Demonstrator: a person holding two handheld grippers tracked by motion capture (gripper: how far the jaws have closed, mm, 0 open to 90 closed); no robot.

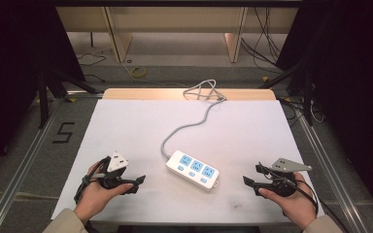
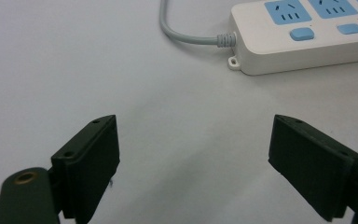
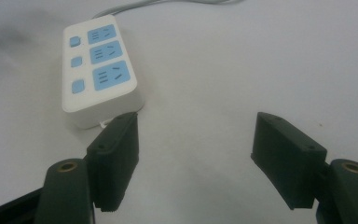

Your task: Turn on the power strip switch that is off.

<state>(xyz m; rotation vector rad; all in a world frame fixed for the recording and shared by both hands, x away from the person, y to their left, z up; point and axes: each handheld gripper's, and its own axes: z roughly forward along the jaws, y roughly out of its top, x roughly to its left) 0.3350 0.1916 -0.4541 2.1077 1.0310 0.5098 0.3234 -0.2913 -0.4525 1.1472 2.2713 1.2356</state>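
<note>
A white power strip (image 1: 193,170) with three blue sockets and three blue switches lies near the front middle of the white table (image 1: 126,126). Its grey cable (image 1: 187,127) runs back to a coil at the far edge. My left gripper (image 1: 137,183) rests at the front left, open and holding nothing, jaws pointing right toward the strip. In the left gripper view the power strip (image 2: 307,35) lies ahead at upper right. My right gripper (image 1: 253,182) sits at the front right, open, pointing left. The right gripper view has the power strip (image 3: 100,70) ahead at left.
The cable coil (image 1: 206,91) lies on the wooden far edge of the table. Metal rails run along both sides of the table. A black numeral 5 (image 1: 63,132) marks the floor at left. Cables and wooden furniture legs stand beyond the table.
</note>
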